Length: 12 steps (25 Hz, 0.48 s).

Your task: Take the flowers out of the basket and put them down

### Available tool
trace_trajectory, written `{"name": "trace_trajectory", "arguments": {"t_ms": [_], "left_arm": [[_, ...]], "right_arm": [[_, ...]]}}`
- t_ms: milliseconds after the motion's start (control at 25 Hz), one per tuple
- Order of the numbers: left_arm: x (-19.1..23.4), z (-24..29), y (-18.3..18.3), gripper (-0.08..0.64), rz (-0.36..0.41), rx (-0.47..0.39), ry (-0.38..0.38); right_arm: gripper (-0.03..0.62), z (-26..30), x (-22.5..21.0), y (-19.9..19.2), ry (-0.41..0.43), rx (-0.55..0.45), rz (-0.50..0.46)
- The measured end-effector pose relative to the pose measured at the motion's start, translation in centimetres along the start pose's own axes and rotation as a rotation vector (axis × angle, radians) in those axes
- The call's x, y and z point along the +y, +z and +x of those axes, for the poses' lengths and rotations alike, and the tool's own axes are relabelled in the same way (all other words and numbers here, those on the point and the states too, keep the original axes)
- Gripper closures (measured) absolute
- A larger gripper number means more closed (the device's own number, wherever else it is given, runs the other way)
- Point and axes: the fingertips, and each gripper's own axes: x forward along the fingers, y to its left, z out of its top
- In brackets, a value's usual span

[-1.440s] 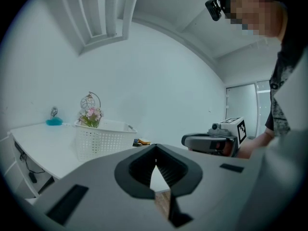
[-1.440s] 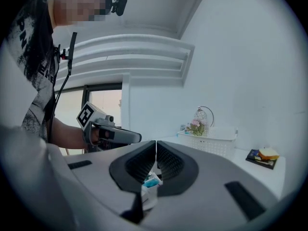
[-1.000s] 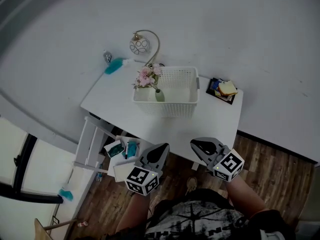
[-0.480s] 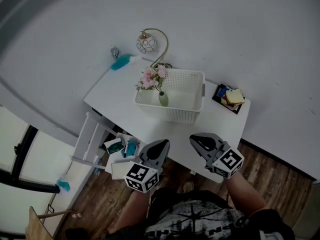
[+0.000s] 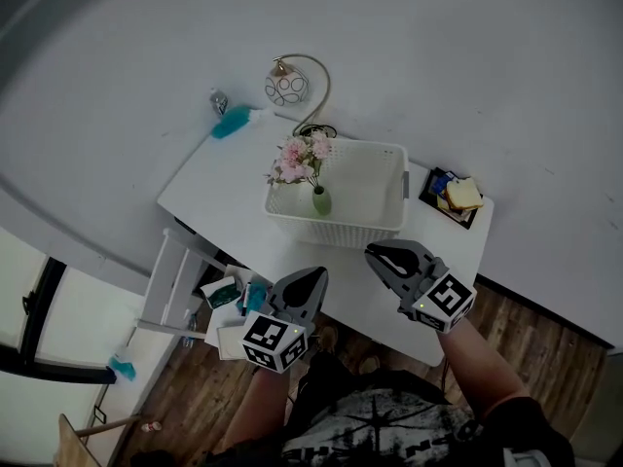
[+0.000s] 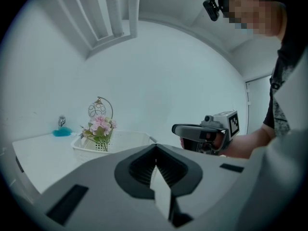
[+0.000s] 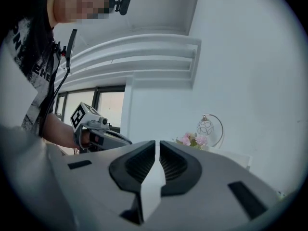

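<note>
Head view is showing a white table [image 5: 226, 181] with a white slatted basket [image 5: 336, 230] sitting near its middle. The flowers [image 5: 300, 157], pink blooms on green stems, are standing in a small green vase [image 5: 320, 202] inside the basket, tucked into its near left corner and leaning out over the left rim. Behind the basket a lamp [image 5: 288, 88] with a round shade and a curved brass arm is standing close to the wall, and a teal brush [image 5: 230, 123] is lying at the table's far left corner. A dark tray [image 5: 458, 197] holding a few small items is resting at the table's right end, apart from the basket.

The left gripper [image 5: 316, 276] and the right gripper [image 5: 373, 254] are hovering side by side by the table's near edge, both pointing towards the basket and both clear of it. The left gripper view is showing its fingers pressed together with nothing between them, the flowers [image 6: 100, 128] showing off to the left beyond them. The right gripper view is showing its fingers closed too, only a thin seam between them and nothing held, with the flowers [image 7: 193, 139] and lamp beyond. A wooden floor [image 5: 545, 358] is showing below the table.
</note>
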Motion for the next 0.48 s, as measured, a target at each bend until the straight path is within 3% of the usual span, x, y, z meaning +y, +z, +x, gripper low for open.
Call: {"name": "trace_trajectory", "arguments": {"t_ms": [240,480], "left_arm": [[4.3,1.7,1.0,0.546,-0.001,0.004,-0.03],[8.4,3.3,2.0,0.545,-0.013,-0.006,-0.065]], "right_arm": [[0.564,4.3,-3.5,1.7,-0.046,-0.001,-0.036],[0.483,8.7,-7.1,0.8,-0.068,0.061,-0.046]]}}
